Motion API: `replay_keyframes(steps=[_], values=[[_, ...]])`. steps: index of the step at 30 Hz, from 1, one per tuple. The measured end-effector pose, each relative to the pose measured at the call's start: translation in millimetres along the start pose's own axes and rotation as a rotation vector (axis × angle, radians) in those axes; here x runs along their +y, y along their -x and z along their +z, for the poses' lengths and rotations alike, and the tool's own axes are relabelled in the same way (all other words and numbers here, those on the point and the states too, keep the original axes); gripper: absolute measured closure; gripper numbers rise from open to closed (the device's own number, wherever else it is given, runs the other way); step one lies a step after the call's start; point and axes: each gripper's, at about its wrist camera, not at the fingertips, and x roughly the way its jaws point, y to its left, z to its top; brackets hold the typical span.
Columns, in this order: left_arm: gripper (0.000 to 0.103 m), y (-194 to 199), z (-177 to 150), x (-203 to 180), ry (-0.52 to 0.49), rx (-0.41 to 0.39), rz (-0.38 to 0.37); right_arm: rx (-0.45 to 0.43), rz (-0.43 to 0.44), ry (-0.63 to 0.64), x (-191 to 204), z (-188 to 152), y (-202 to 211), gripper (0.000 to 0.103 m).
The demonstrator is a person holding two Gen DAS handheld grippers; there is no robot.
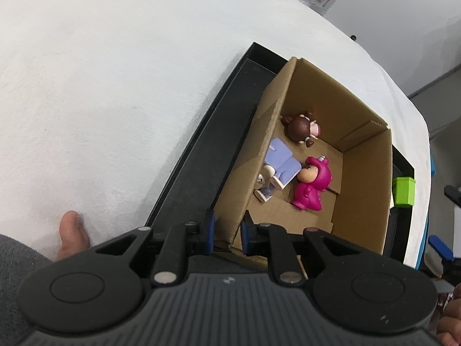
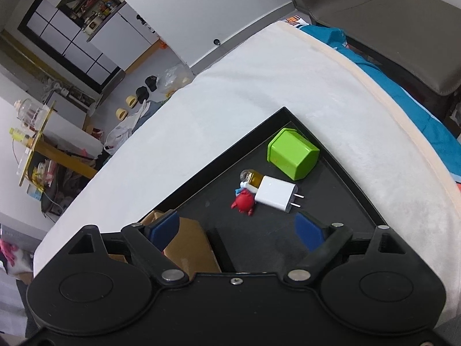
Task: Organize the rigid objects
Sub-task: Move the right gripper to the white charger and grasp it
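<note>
My left gripper [image 1: 227, 235] is shut on the near wall of a cardboard box [image 1: 363, 173] that stands on a black tray [image 1: 219, 132]. In the box lie a pink figurine [image 1: 311, 184], a brown-haired figurine [image 1: 301, 128] and a lilac figurine [image 1: 281, 164]. My right gripper [image 2: 237, 230] is open and empty above the tray [image 2: 288, 242]. Ahead of it on the tray lie a white charger [image 2: 276, 193], a red crab toy [image 2: 244, 201], a small amber bottle [image 2: 252, 177] and a green cup [image 2: 292, 154] on its side. The box corner [image 2: 187, 245] shows by the right gripper's left finger.
The tray sits on a table with a white cloth [image 2: 230, 92]. The green cup also shows past the box in the left wrist view [image 1: 403, 191]. A grey chair [image 2: 389, 23] and blue fabric [image 2: 403, 86] lie beyond the table's far edge. A hand [image 1: 72, 236] rests on the cloth.
</note>
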Motion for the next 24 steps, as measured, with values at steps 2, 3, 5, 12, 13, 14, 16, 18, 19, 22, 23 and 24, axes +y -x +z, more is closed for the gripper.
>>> replay_keyframes(steps=[2,3,5,12,13,14,16,18,19,22,23,24], values=[[0.086,-0.5,0.4,-0.8,0.0,-0.001,0.007,0.001,0.005,-0.009,-4.1,2.8,-1.9,0.016],[0.086,-0.6,0.6,-1.3,-0.001,-0.002,0.01,0.001,0.005,-0.014,-5.9,4.4,-3.0,0.016],[0.087,-1.0,1.2,-2.3,0.001,-0.001,0.017,0.002,0.004,-0.028,-11.3,7.3,-6.1,0.016],[0.087,0.3,0.1,-3.9,0.0,-0.003,0.035,0.029,0.01,-0.112,-32.5,17.0,-25.0,0.016],[0.087,0.3,-0.1,-4.3,0.002,-0.003,0.037,0.037,0.014,-0.127,-35.7,17.7,-28.8,0.016],[0.087,0.3,-0.3,-4.8,0.002,-0.003,0.039,0.047,0.019,-0.147,-38.9,18.2,-33.6,0.016],[0.087,-0.1,-0.5,-5.9,0.002,-0.002,0.042,0.065,0.024,-0.172,-42.8,18.0,-41.7,0.016],[0.087,-0.6,-0.3,-6.3,0.003,0.0,0.044,0.081,0.02,-0.188,-45.2,17.0,-51.0,0.017],[0.087,-0.9,-0.2,-6.1,0.005,0.001,0.045,0.09,0.013,-0.189,-45.6,16.7,-55.9,0.021],[0.087,-2.1,0.4,-6.2,0.005,0.005,0.051,0.103,-0.008,-0.203,-49.0,17.9,-69.6,0.026],[0.087,-2.6,0.7,-6.7,0.004,0.006,0.052,0.105,-0.016,-0.21,-50.2,18.5,-74.8,0.027],[0.087,-2.7,0.6,-6.8,0.002,0.007,0.053,0.109,-0.023,-0.212,-51.1,19.3,-79.4,0.028]])
